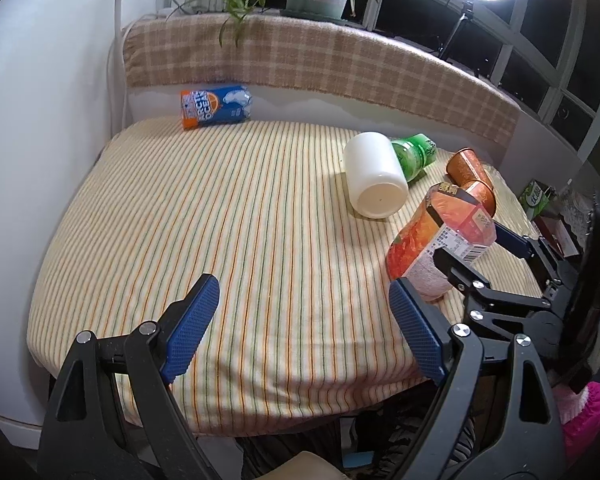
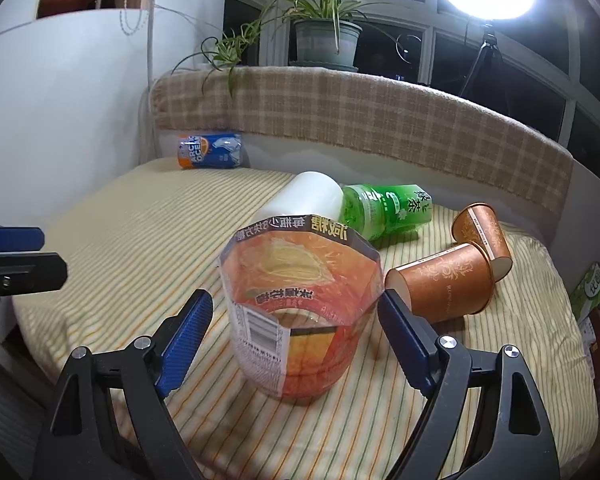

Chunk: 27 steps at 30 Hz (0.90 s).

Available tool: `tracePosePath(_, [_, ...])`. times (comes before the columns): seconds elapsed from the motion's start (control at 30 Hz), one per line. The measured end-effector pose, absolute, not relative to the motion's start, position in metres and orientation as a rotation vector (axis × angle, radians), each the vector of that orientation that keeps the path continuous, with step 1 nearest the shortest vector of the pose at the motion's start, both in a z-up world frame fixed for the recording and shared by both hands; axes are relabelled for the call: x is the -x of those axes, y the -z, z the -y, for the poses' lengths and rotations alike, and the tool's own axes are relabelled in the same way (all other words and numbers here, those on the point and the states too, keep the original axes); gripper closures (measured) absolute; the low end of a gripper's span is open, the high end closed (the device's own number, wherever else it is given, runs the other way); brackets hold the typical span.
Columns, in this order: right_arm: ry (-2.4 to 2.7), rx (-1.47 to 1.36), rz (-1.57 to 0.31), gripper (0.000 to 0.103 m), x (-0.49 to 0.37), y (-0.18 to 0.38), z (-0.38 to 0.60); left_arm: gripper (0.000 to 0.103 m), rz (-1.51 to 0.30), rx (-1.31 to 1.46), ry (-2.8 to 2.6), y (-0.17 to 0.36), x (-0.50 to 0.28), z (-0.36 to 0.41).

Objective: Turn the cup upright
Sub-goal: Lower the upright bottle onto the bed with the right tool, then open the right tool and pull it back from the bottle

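An orange clear-plastic cup (image 2: 300, 320) cut from a drink bottle stands with its open end up on the striped cloth; it also shows in the left wrist view (image 1: 440, 240). My right gripper (image 2: 296, 320) is open, one blue finger on each side of the cup, neither touching it; it shows from the side in the left wrist view (image 1: 472, 252). My left gripper (image 1: 304, 320) is open and empty above the cloth near the front edge, left of the cup.
A white cup (image 1: 374, 174), a green bottle (image 2: 388, 208), two brown paper cups (image 2: 444, 280) and a blue-orange can (image 1: 216, 106) lie on their sides on the table (image 1: 180, 220). A plaid-covered ledge with a potted plant (image 2: 326, 38) runs behind.
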State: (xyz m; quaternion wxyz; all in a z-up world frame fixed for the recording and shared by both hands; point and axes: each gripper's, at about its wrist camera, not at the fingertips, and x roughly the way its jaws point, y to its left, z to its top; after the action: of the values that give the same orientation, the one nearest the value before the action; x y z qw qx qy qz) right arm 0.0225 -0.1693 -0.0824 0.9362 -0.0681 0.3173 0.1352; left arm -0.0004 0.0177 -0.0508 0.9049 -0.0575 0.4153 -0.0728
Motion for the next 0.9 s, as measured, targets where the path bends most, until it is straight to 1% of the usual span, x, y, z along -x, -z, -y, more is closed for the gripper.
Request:
tracePosePath(0.13, [-0.274, 0.124, -0.626, 0.018, -0.008, 0.07, 0.177, 0.014, -0.809, 0.11, 0.153, 0.043, 0.007, -0.014])
tracePosePath(0.4, [-0.22, 0.043, -0.553, 0.018, 0.027, 0.038, 0.209, 0.014, -0.573, 0.057, 0.128, 0.017, 0.031, 0.002])
tracePosePath(0.53, [-0.157, -0.005, -0.509, 0.018, 0.037, 0.026, 0.227, 0.014, -0.493, 0.039, 0.119, 0.008, 0.037, 0.008])
tracePosePath(0.67, [-0.106, -0.036, -0.483, 0.019, 0.04, 0.018, 0.241, 0.004, -0.419, 0.03, 0.1, -0.002, 0.042, 0.013])
tracePosePath(0.77, [-0.084, -0.051, -0.475, 0.018, 0.04, 0.015, 0.247, 0.003, -0.385, 0.033, 0.089, -0.005, 0.044, 0.014])
tracePosePath(0.9, [-0.06, -0.044, -0.466, 0.018, 0.04, 0.014, 0.251, 0.003, -0.385, 0.037, 0.091, -0.007, 0.043, 0.015])
